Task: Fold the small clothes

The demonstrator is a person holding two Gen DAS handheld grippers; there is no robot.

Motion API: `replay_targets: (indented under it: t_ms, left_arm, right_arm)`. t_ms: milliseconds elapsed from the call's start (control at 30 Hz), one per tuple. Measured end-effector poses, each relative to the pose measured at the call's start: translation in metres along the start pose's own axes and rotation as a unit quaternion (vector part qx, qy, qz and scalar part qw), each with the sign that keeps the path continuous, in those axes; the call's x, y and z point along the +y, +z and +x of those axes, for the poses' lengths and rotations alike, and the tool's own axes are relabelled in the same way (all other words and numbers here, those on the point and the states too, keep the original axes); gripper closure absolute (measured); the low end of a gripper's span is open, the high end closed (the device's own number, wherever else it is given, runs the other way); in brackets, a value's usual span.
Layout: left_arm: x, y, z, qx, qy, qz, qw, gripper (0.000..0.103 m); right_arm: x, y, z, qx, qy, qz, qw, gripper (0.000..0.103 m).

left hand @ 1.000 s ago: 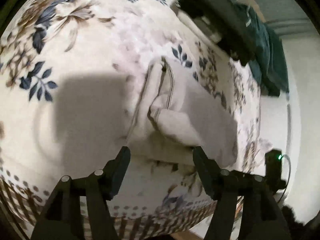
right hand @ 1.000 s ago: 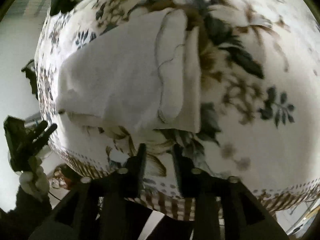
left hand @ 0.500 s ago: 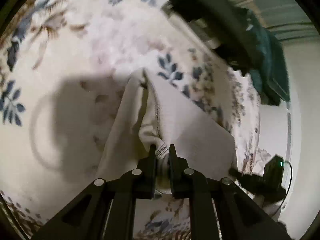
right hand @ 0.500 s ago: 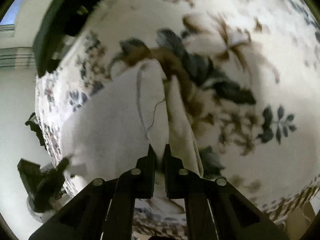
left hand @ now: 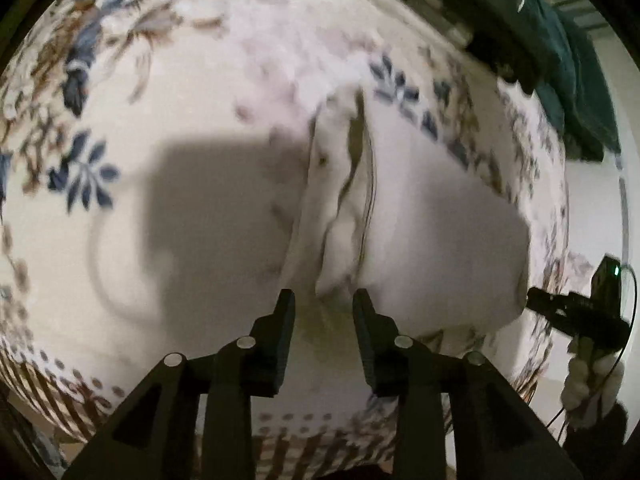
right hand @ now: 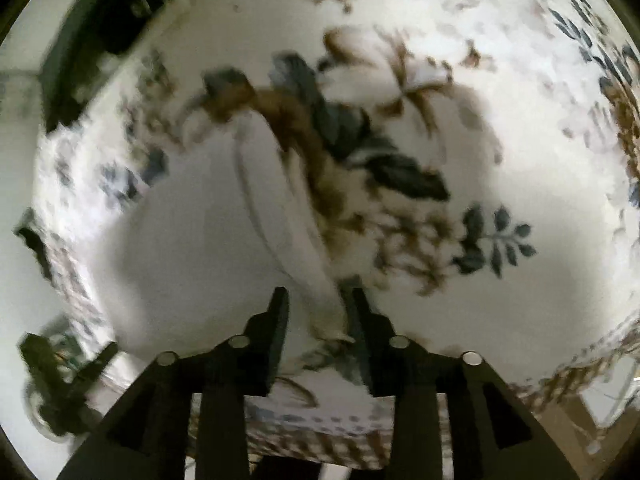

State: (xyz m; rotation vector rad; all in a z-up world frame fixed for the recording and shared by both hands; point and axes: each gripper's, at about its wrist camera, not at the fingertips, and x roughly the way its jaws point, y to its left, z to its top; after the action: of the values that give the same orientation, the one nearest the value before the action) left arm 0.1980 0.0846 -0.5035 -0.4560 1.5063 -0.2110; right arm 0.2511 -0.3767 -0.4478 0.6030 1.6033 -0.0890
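Surface: floral cloth (left hand: 168, 92) over a table, patterned border at the near edge
Garment: white garment (left hand: 432, 232) lies flat on the cloth, near the front edge; a folded flap with a stitched hem (left hand: 340, 208) is bunched along one side
Left gripper (left hand: 323, 306): fingers apart, nothing between them, tips just short of the flap's near end
Right gripper (right hand: 316, 304): fingers apart; the garment's near corner (right hand: 320, 296) sits in the gap, contact cannot be told through the blur
Step judged: a fold just laid, both ends let go
Risk 1: the flap is rumpled, not flat; left as it is, the next fold would likely lock in the creases
Risk 2: pulling back the right gripper with the corner between its fingers could snag and drag the fold open
Risk 3: the garment sits close to the edge, so a tug toward the holder could slide it off
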Motion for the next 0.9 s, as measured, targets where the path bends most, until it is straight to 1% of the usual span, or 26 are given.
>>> replay_targets:
  t_ms: [33,67,100,133,200,233,267,300,333,367,400,433,467,533,600,633,700,733,767,800,833,867,900]
  left_arm:
    - [-0.001,0.006,-0.002,-0.009,-0.007,-0.001,0.9999,0.066]
    - [-0.003,0.016,-0.002,-0.017,-0.015,-0.002,0.9997,0.052]
    - [-0.006,0.028,0.0,-0.026,-0.021,-0.005,0.9994,0.043]
    - [-0.008,0.037,0.003,-0.033,-0.025,-0.006,0.9991,0.043]
    - [-0.015,0.059,0.017,-0.031,-0.043,-0.007,0.9986,0.043]
    - [-0.018,0.069,0.025,-0.029,-0.047,-0.007,0.9984,0.043]
    - [-0.022,0.079,0.033,-0.031,-0.055,-0.005,0.998,0.045]
    - [-0.027,0.087,0.039,-0.036,-0.048,0.004,0.9982,0.06]
    - [-0.032,0.092,0.043,-0.036,-0.039,0.017,0.9984,0.076]
    - [-0.037,0.099,0.047,-0.033,-0.027,0.036,0.9985,0.09]
    - [-0.04,0.104,0.049,-0.039,-0.019,0.049,0.9979,0.09]
    - [-0.04,0.108,0.049,-0.045,-0.019,0.055,0.9973,0.091]
    - [-0.039,0.111,0.05,-0.045,-0.022,0.058,0.9971,0.091]
    - [-0.035,0.117,0.057,-0.039,-0.022,0.058,0.9973,0.091]
    - [-0.028,0.122,0.065,-0.024,-0.037,0.046,0.998,0.091]
    - [-0.021,0.123,0.067,-0.013,-0.052,0.032,0.9981,0.091]
    - [-0.012,0.123,0.061,-0.007,-0.086,0.009,0.9962,0.083]
    - [-0.007,0.122,0.055,-0.007,-0.103,0.0,0.9946,0.076]
    - [-0.003,0.12,0.048,-0.013,-0.113,-0.006,0.9935,0.062]
    - [-0.001,0.117,0.04,-0.022,-0.121,-0.01,0.9924,0.045]
    - [0.004,0.114,0.03,-0.034,-0.127,-0.018,0.9911,0.038]
    - [0.007,0.112,0.025,-0.04,-0.13,-0.025,0.9904,0.035]
    - [0.008,0.112,0.023,-0.041,-0.136,-0.03,0.9895,0.035]
  right_arm:
    - [-0.002,0.001,-0.004,-0.01,0.013,0.006,1.0,0.057]
    - [-0.002,0.005,-0.007,-0.021,0.03,0.011,0.999,0.053]
    - [-0.002,0.01,-0.009,-0.029,0.043,0.015,0.999,0.05]
    - [-0.001,0.015,-0.008,-0.034,0.049,0.02,0.998,0.05]
    - [0.004,0.033,0.002,-0.041,0.058,0.026,0.997,0.05]
    - [0.001,0.038,0.006,-0.041,0.056,0.027,0.997,0.05]
    - [0.006,0.044,0.012,-0.041,0.053,0.025,0.997,0.05]
    - [0.013,0.048,0.019,-0.039,0.048,0.017,0.998,0.05]
    - [0.018,0.051,0.023,-0.036,0.041,0.01,0.998,0.056]
    - [0.022,0.053,0.024,-0.038,0.037,0.005,0.999,0.067]
    - [0.027,0.054,0.024,-0.045,0.029,-0.003,0.999,0.092]
    - [0.03,0.053,0.023,-0.05,0.023,-0.005,0.998,0.094]
    - [0.03,0.052,0.022,-0.059,0.029,0.001,0.998,0.094]
    - [0.029,0.054,0.024,-0.072,0.015,0.02,0.997,0.095]
    - [0.018,0.056,0.027,-0.068,0.014,0.04,0.997,0.095]
    - [0.014,0.057,0.031,-0.059,0.013,0.046,0.997,0.095]
    - [0.013,0.059,0.037,-0.029,0.026,0.045,0.998,0.095]
    - [0.013,0.06,0.037,-0.022,0.036,0.045,0.998,0.092]
    - [0.013,0.06,0.035,-0.022,0.045,0.043,0.998,0.088]
    - [0.012,0.061,0.033,-0.022,0.05,0.04,0.998,0.077]
    - [0.011,0.062,0.027,-0.024,0.056,0.033,0.998,0.064]
    - [0.01,0.063,0.023,-0.029,0.059,0.03,0.997,0.059]
    - [0.008,0.065,0.02,-0.036,0.065,0.029,0.997,0.055]
